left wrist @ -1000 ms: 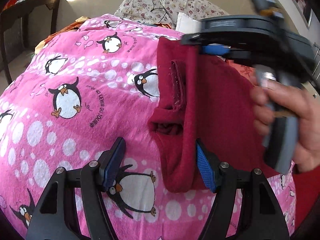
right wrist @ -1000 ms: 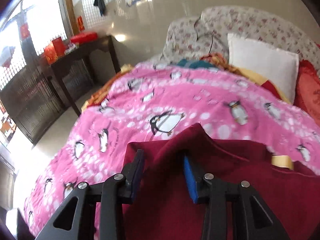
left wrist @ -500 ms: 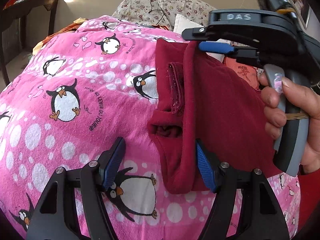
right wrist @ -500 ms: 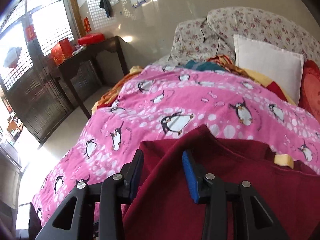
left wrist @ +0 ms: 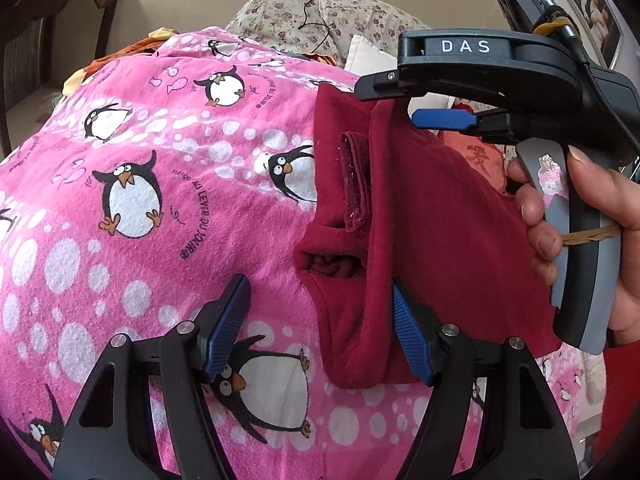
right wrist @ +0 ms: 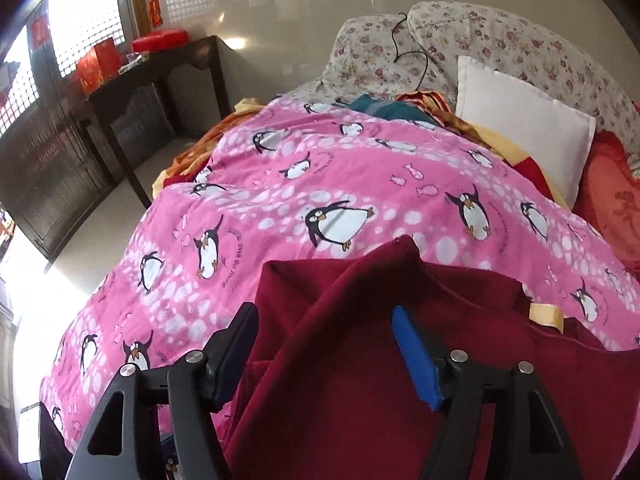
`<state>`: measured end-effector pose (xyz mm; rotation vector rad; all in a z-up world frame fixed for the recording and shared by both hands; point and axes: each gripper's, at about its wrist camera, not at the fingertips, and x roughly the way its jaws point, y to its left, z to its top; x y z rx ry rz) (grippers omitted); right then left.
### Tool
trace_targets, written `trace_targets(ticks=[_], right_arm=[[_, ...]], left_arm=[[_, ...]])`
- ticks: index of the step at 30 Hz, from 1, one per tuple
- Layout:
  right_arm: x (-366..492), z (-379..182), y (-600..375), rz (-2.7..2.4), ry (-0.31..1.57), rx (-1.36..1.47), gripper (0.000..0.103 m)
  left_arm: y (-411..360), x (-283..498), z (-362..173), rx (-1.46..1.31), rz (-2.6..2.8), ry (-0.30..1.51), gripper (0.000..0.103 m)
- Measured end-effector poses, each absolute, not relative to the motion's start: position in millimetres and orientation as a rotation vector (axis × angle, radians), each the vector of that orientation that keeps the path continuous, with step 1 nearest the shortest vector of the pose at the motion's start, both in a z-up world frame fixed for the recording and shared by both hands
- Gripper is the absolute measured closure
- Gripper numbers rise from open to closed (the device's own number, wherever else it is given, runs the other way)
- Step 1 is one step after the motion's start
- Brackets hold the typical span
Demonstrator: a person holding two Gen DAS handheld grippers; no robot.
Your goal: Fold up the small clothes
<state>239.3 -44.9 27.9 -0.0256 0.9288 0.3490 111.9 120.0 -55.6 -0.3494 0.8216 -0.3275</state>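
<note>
A dark red garment (left wrist: 436, 216) lies on the pink penguin blanket (left wrist: 152, 184) covering the bed, its long axis in the left wrist view running from about 6 o'clock up to 12 o'clock, with a folded ridge along that line and a short sleeve opening (left wrist: 332, 266) pointing toward 9 o'clock. A seam strip with pale lint sits just above that opening. The garment's near rounded end lies between the left gripper's (left wrist: 320, 340) fingers, which stand wide apart; the blue pad of the finger (left wrist: 408, 340) at 3 o'clock touches or nearly touches the cloth, while the other finger (left wrist: 224, 328) hangs over bare blanket. At the far end, the right gripper (left wrist: 404, 104), held in a hand (left wrist: 592, 236), has its fingers around the raised top edge of the garment; in the right wrist view a peaked fold (right wrist: 400, 248) stands up between the right gripper's (right wrist: 324, 344) spread fingers, and whether they press the cloth I cannot tell. A yellow tag (right wrist: 546, 314) shows at 3 o'clock on the garment's edge. Open blanket stretches toward 9 and 12 o'clock. Beyond it sit a white pillow (right wrist: 520, 136) and floral cushions (right wrist: 500, 40) at 1 o'clock, and a dark wooden surface (right wrist: 160, 68) at 10 o'clock. The garment's lower part is cut off by the frame edge.
</note>
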Motion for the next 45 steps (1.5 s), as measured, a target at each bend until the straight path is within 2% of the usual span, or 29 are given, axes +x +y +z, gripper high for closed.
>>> trace_targets(ticks=[10,13,15,19,26,28,29,30,32,33,34,37,41,45], right_arm=[[237,23,-36,0.374,0.933,0.01,0.036],[240,24,-27,0.36,0.941,-0.028,0.036],[245,21,-21,0.349,0.958,-0.045,0.035],[253,9,-6,0.317,0.994,-0.105,0.026],[262,-14,10,0.212,0.995,-0.275,0.023],[255,-15,12,0.198,0.952,-0.298,0.029],[252,-14,10,0.201,0.934,-0.302,0.037],[247,-11,5,0.221,0.91,-0.295,0.041],[242,-3,-8,0.263,0.894,-0.229,0.059],[240,3,-20,0.296,0.89,-0.166,0.064],[238,10,-35,0.342,0.882,-0.083,0.076],[233,22,-59,0.424,0.869,0.069,0.08],[228,28,-67,0.45,0.85,0.106,0.083],[224,32,-69,0.47,0.83,0.114,0.084]], left_arm=[[122,112,-56,-0.372,-0.341,0.817,0.032],[125,113,-56,-0.409,-0.379,0.818,0.023],[124,114,-55,-0.41,-0.383,0.819,0.023],[125,115,-55,-0.427,-0.391,0.822,0.023],[128,116,-55,-0.445,-0.4,0.824,0.023],[127,115,-54,-0.433,-0.398,0.82,0.023],[127,116,-54,-0.427,-0.397,0.819,0.023],[126,115,-54,-0.422,-0.396,0.818,0.023],[126,114,-54,-0.425,-0.397,0.815,0.023],[126,114,-54,-0.428,-0.397,0.815,0.023],[126,114,-55,-0.432,-0.399,0.814,0.022],[121,113,-54,-0.428,-0.402,0.807,0.018],[112,112,-53,-0.392,-0.425,0.801,0.009],[107,116,-54,-0.383,-0.433,0.797,0.007]])
